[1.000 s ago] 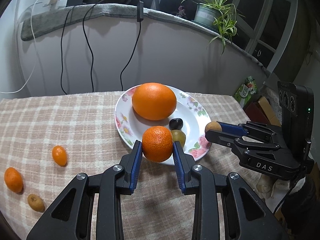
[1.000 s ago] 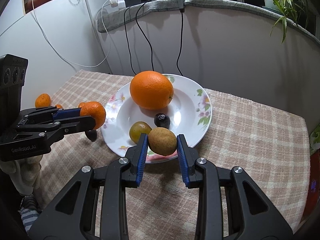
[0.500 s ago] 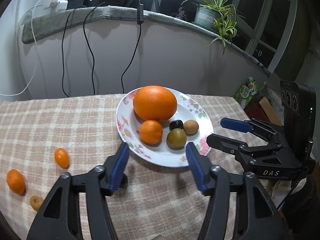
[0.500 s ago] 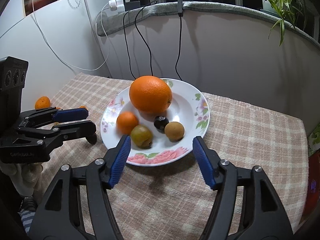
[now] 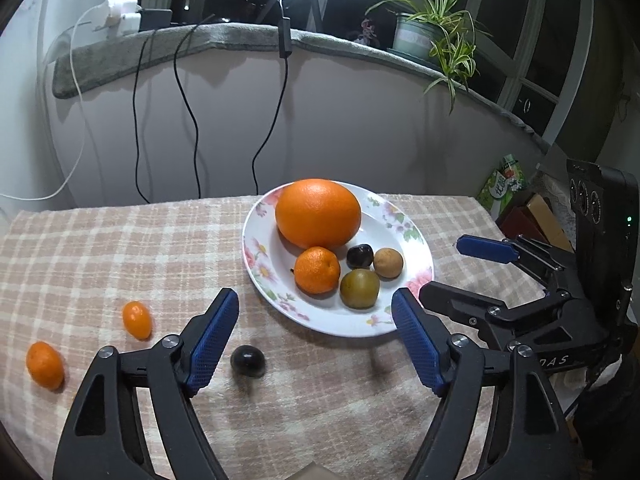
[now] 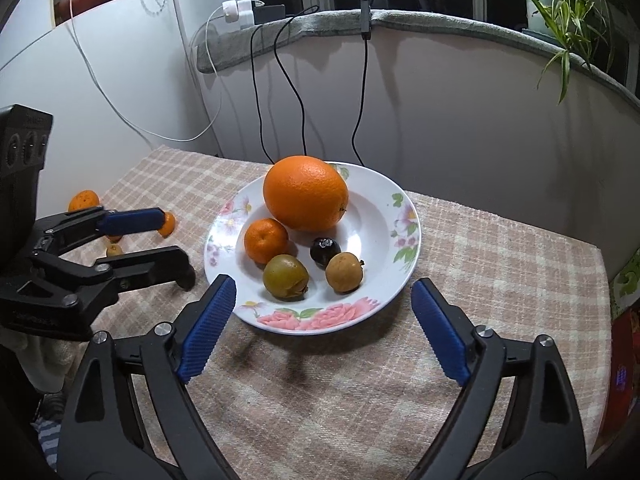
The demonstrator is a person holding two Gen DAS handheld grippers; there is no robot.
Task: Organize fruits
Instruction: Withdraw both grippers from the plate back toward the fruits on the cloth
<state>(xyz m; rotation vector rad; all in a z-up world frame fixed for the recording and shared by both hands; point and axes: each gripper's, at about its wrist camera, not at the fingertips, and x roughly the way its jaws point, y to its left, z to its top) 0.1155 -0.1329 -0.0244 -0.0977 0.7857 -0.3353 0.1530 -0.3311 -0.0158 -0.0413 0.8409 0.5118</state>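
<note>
A white floral plate (image 5: 416, 248) (image 6: 400, 220) holds a large orange (image 5: 318, 213) (image 6: 305, 193), a mandarin (image 5: 317, 270) (image 6: 266, 240), a greenish fruit (image 5: 359, 289) (image 6: 285, 277), a dark plum (image 5: 359, 256) (image 6: 325, 250) and a brown fruit (image 5: 387, 263) (image 6: 344, 272). On the cloth to its left lie a dark plum (image 5: 248, 361), a kumquat (image 5: 137, 319) and a mandarin (image 5: 45, 365). My left gripper (image 5: 316, 344) is open and empty, just in front of the plate. My right gripper (image 6: 322, 328) is open and empty at the plate's near rim.
The checked tablecloth (image 5: 120, 248) covers the table. A curved wall with hanging cables (image 5: 192, 120) stands behind. A potted plant (image 5: 436, 40) sits on the ledge. Boxes (image 5: 532, 216) lie past the table's right edge. A small brown fruit (image 6: 114, 249) lies far left.
Both grippers opened and let go: the mandarin and the brown fruit now lie on the plate. Both grippers have drawn back from the plate.
</note>
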